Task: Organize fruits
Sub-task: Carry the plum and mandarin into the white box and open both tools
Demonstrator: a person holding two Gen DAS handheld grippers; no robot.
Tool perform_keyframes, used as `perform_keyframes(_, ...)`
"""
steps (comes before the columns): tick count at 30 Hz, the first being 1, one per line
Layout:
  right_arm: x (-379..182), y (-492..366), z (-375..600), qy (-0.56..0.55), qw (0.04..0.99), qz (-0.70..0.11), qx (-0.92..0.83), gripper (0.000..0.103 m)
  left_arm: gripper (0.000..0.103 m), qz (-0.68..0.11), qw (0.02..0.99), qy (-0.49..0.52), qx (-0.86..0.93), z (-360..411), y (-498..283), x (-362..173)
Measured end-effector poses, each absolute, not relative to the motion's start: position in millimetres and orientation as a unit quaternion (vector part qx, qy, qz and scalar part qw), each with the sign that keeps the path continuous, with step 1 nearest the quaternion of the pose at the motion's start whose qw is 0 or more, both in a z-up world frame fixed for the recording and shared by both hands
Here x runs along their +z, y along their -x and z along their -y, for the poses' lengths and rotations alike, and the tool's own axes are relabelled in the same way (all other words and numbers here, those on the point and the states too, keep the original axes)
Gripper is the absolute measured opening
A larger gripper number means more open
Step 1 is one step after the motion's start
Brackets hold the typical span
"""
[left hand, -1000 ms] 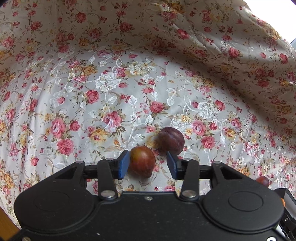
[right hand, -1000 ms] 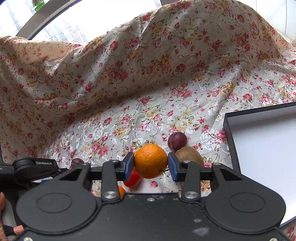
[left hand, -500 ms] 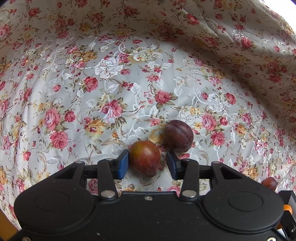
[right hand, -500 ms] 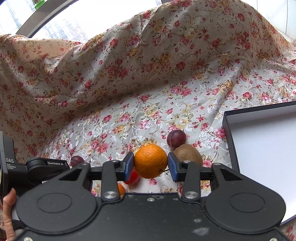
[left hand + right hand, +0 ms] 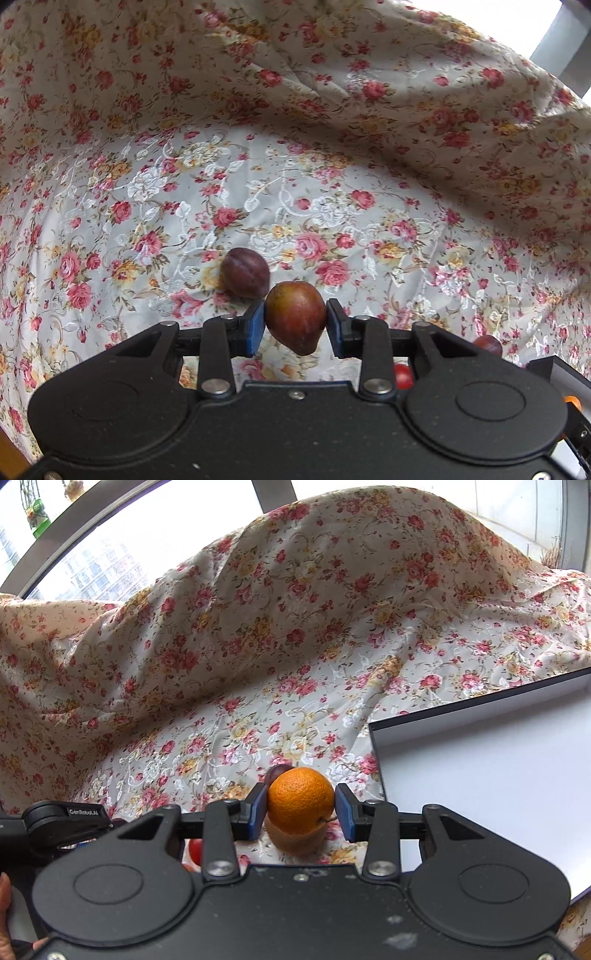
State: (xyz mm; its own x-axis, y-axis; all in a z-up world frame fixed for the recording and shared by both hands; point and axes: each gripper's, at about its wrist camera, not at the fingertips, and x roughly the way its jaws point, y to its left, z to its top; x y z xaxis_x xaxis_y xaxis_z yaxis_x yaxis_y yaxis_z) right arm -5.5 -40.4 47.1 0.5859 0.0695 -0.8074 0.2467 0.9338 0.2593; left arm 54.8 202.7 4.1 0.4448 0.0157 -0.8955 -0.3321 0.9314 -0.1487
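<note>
Flowered cloth (image 5: 332, 192) covers the whole bench and rises in folds toward a bright window (image 5: 110, 554) behind. On the right side of the right wrist view lies a white box (image 5: 498, 775) with a dark rim, and the part of it in view holds nothing, so by my reading the sorting has barely begun.

Both tools are loaded. The left gripper (image 5: 295, 323) has its blue fingers (image 5: 255, 326) clamped on a reddish plum (image 5: 295, 317), which appears lifted clear of the cloth. The right gripper (image 5: 301, 808) has its fingers (image 5: 343, 812) pressed on an orange (image 5: 301, 799), held just left of the box's near corner.

Several fruits wait on the cloth: a purple plum (image 5: 245, 272) just behind the held one, a brown kiwi (image 5: 295, 840) right under the orange, another dark plum (image 5: 275, 771) peeping over it, and something red (image 5: 195, 849) low on the left, perhaps a tomato. Most likely the two held fruits go into the box first, then the rest.
</note>
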Motion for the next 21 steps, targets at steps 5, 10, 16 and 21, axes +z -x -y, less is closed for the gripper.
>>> perform_keyframes(5, 45.3, 11.2, 98.0, -0.196, 0.862, -0.446, -0.136, 0.042, 0.043, -0.495, 0.861, 0.1, 0.063, -141.5, -49.4, 20.3)
perform_keyframes(10, 41.3, 24.7, 160.7, -0.209, 0.842, -0.44, -0.232, 0.042, 0.043, -0.488, 0.87, 0.073, -0.006, -75.5, -39.5, 29.0)
perform_keyframes(16, 31.1, 45.9, 220.4, -0.231, 0.809, -0.448, -0.302, 0.042, 0.043, -0.501, 0.857, 0.062, -0.101, 2.8, -22.3, 29.3)
perform_keyframes(21, 24.7, 60.3, 255.0, -0.255, 0.788, -0.453, -0.33, 0.042, 0.043, -0.523, 0.836, 0.051, -0.16, 51.6, -9.6, 19.4)
